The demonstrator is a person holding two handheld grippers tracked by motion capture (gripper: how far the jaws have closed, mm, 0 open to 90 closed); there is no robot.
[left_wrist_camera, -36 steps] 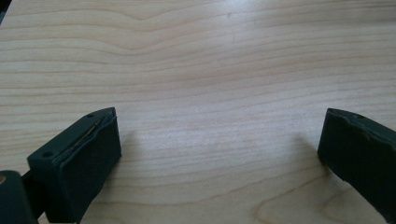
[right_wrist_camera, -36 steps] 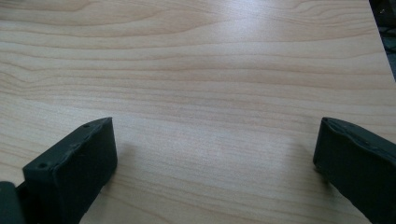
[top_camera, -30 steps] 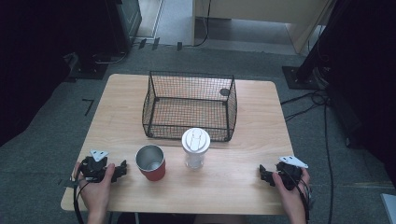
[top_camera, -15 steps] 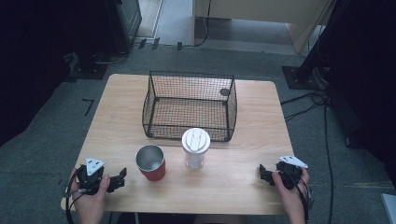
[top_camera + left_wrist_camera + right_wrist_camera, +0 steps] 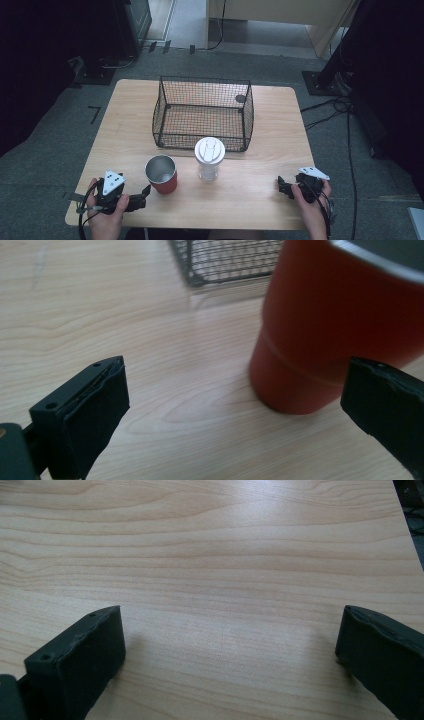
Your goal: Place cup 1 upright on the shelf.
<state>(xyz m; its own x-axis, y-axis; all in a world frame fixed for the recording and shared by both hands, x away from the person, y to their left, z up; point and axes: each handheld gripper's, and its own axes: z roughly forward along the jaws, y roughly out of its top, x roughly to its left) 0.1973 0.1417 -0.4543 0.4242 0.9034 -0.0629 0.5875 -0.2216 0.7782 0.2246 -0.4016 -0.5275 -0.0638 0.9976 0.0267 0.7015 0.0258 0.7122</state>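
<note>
Left gripper (image 5: 142, 194) sits low at the near-left corner of the table (image 5: 120, 120), jaws spread wide with nothing between them; in the left gripper view (image 5: 235, 412) the two black pads frame bare wood, with the red cup (image 5: 340, 325) just ahead toward 1 o'clock, near the right pad but apart from it. In the high view the red cup (image 5: 161, 174) stands upright, open top showing a metal-grey inside, just off the left gripper at about 2 o'clock. Left hand (image 5: 106, 215) wraps the gripper body from the near edge; a grey three-cornered plate rides on top. Right gripper (image 5: 281, 186) rests at the near-right part of the table, jaws likewise wide apart and empty; the right gripper view (image 5: 230, 655) has plain wood grain between the pads. Right hand (image 5: 312, 207) holds it from below. A clear tumbler with white lid (image 5: 209, 158) stands upright just beside the red cup at its 3 o'clock, not touching it, and lies at about 10 o'clock from the right gripper, well apart. Behind both cups, at 12 o'clock, stands a black wire basket (image 5: 165, 107) in the middle of the table; a small dark round item (image 5: 240, 99) shows at its far-right corner. Grey floor around the table.
</note>
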